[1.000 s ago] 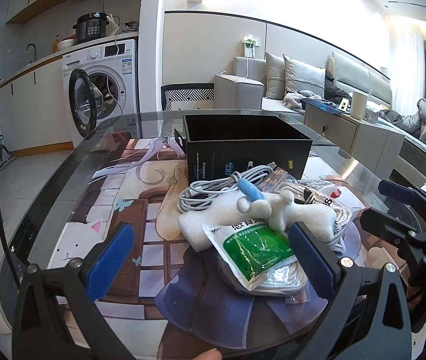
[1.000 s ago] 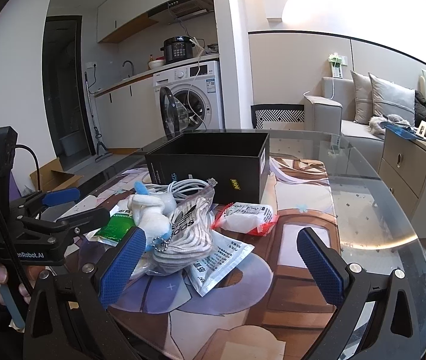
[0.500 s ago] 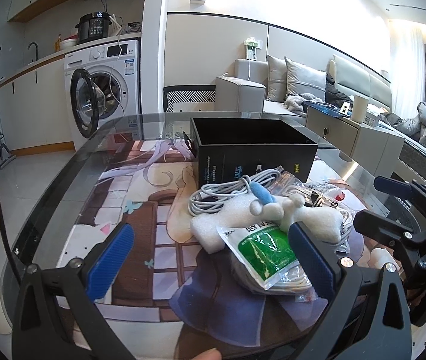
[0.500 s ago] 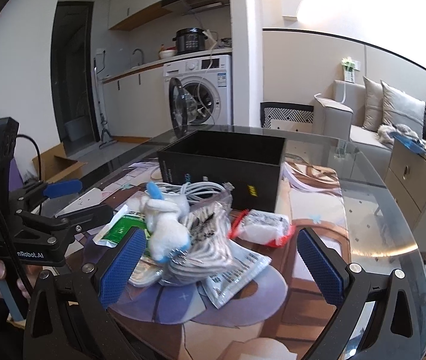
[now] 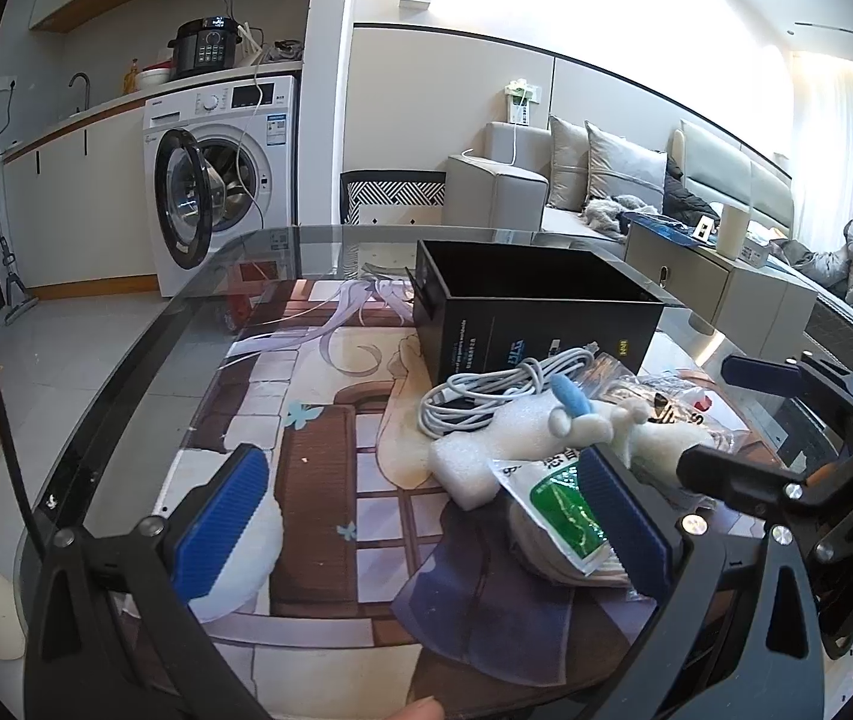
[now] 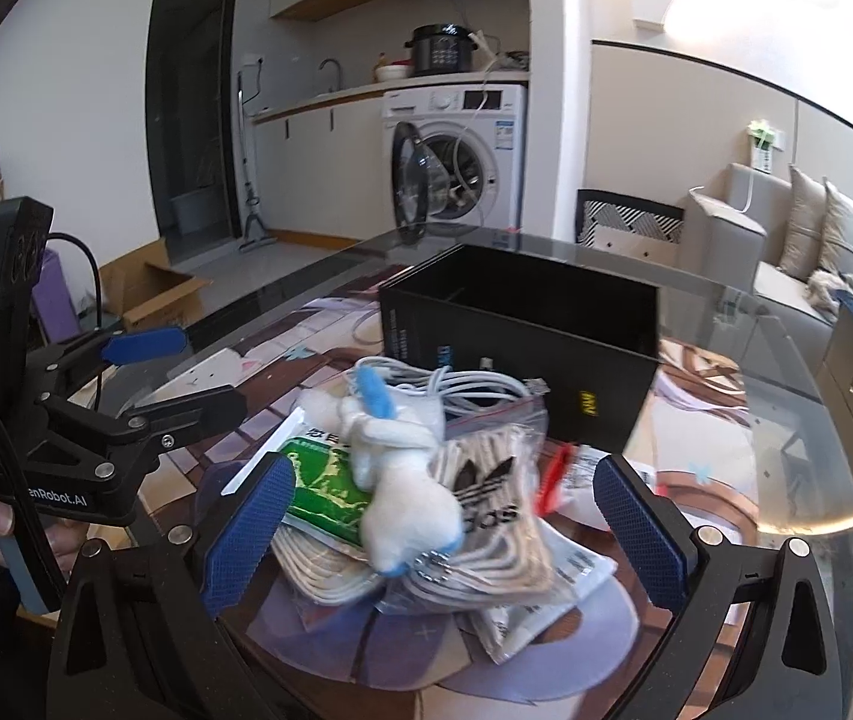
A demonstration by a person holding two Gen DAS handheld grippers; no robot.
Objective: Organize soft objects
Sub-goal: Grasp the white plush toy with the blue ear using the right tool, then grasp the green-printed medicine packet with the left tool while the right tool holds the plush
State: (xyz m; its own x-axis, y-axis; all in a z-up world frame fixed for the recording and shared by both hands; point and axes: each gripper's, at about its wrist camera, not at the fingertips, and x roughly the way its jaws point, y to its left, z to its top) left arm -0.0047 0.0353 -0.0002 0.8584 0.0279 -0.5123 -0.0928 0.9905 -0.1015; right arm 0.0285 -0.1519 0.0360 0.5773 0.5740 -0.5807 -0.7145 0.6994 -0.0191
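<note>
A pile of soft objects lies on the glass table in front of an open black box (image 5: 537, 306) (image 6: 522, 330). On top is a white plush toy (image 6: 402, 498) (image 5: 618, 426) with blue ears. Under it lie a green-printed packet (image 5: 564, 504) (image 6: 324, 492), a clear bag of socks (image 6: 486, 510), a white foam block (image 5: 486, 462) and a coiled white cable (image 5: 486, 390) (image 6: 456, 384). My left gripper (image 5: 426, 522) is open, left of the pile. My right gripper (image 6: 444, 534) is open, its fingers either side of the plush toy and sock bag, low over them.
A small white packet with red edge (image 6: 582, 474) lies right of the pile. The table carries a printed mat (image 5: 318, 420) and its curved glass edge (image 5: 126, 372) runs on the left. A washing machine with open door (image 5: 216, 192) and a sofa (image 5: 606, 192) stand beyond.
My right gripper has moved forward and down toward the pile, now straddling the plush toy. My left gripper has shifted left, so the pile sits further right in its view.
</note>
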